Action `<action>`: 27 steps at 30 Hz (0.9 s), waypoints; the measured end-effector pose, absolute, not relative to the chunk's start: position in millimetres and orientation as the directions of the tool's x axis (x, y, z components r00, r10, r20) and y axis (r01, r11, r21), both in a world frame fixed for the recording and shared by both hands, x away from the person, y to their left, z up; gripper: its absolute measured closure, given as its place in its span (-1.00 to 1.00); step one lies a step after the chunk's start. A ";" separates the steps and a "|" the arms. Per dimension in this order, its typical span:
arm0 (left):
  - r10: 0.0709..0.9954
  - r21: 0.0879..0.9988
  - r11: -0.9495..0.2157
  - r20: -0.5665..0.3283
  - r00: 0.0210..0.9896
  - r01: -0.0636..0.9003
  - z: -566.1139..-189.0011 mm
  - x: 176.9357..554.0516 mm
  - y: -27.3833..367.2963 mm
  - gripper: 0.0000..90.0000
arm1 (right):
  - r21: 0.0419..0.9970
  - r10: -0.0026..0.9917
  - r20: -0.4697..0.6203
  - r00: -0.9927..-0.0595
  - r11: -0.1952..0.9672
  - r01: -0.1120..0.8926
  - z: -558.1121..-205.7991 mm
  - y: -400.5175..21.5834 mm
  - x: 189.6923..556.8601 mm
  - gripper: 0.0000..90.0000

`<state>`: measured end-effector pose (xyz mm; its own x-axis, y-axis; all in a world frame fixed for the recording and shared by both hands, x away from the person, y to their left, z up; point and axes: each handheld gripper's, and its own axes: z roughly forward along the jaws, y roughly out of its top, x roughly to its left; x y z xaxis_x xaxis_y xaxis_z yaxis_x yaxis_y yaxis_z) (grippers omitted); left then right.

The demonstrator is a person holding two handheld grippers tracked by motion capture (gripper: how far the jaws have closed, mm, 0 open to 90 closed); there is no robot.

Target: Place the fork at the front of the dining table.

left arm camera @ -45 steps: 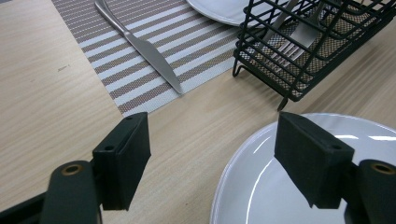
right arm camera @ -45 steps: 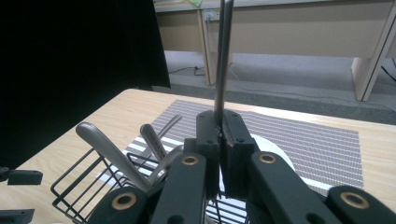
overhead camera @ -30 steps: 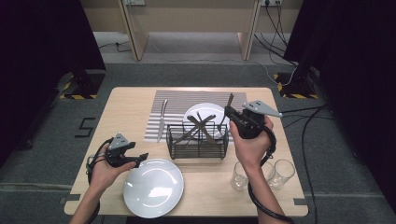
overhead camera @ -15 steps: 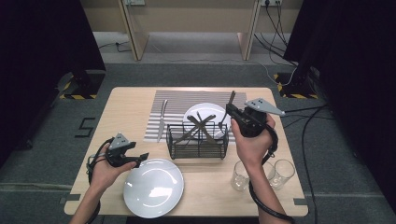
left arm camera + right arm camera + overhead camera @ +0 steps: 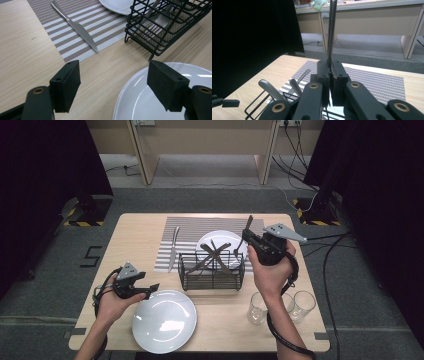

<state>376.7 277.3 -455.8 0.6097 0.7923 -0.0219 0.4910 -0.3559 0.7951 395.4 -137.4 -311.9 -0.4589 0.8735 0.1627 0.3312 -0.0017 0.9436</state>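
While the right claw (image 5: 251,241) pinches a fork (image 5: 243,233) upright above the wire basket (image 5: 212,270), the thin handle could swivel between the pads, since the grip sits low on it. Below and beside that claw lies the far plate (image 5: 206,241); a slip would strike it. The left claw (image 5: 113,83) hangs spread, empty, over the near plate (image 5: 140,105).

Left gripper (image 5: 150,291) low, jaws wide; right gripper (image 5: 245,241) raised, jaws clamped.
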 end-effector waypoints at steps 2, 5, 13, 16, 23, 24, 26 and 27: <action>0.792 0.795 -0.357 -0.021 0.610 0.491 -455.8 376.7 277.5 -0.41 | 0.944 0.873 0.162 -0.460 -0.002 0.329 -311.7 -137.2 395.6 0.94; 0.792 0.795 -0.357 -0.021 0.610 0.491 -455.5 376.7 278.0 -0.41 | 0.944 0.873 0.161 -0.461 -0.001 0.329 -311.4 -137.0 395.6 0.94; 0.793 0.797 -0.355 -0.020 0.609 0.489 -454.8 377.2 277.8 -0.41 | 0.946 0.873 0.161 -0.461 -0.004 0.323 -308.9 -137.5 396.1 0.94; 0.793 0.796 -0.355 -0.020 0.608 0.489 -454.8 377.3 278.3 -0.41 | 0.948 0.874 0.159 -0.458 -0.005 0.319 -307.7 -137.7 396.2 0.94; 0.794 0.798 -0.353 -0.020 0.607 0.488 -454.5 377.4 278.7 -0.41 | 0.950 0.875 0.161 -0.457 -0.011 0.313 -306.1 -138.0 396.0 0.94; 0.794 0.798 -0.353 -0.020 0.608 0.488 -454.5 377.4 278.6 -0.41 | 0.950 0.874 0.160 -0.459 -0.011 0.311 -305.9 -138.2 396.2 0.94; 0.794 0.798 -0.353 -0.021 0.607 0.489 -454.7 377.4 278.5 -0.41 | 0.952 0.874 0.160 -0.460 -0.013 0.307 -305.2 -138.0 396.3 0.94; 0.794 0.798 -0.353 -0.021 0.607 0.489 -454.7 377.5 278.6 -0.41 | 0.951 0.873 0.162 -0.459 -0.014 0.310 -304.5 -138.2 396.0 0.94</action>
<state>377.5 278.6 -454.7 0.6071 0.7943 -0.0206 0.4890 -0.3530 0.7977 396.0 -138.2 -304.5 -0.4593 0.8733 0.1625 0.3104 -0.0136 0.9505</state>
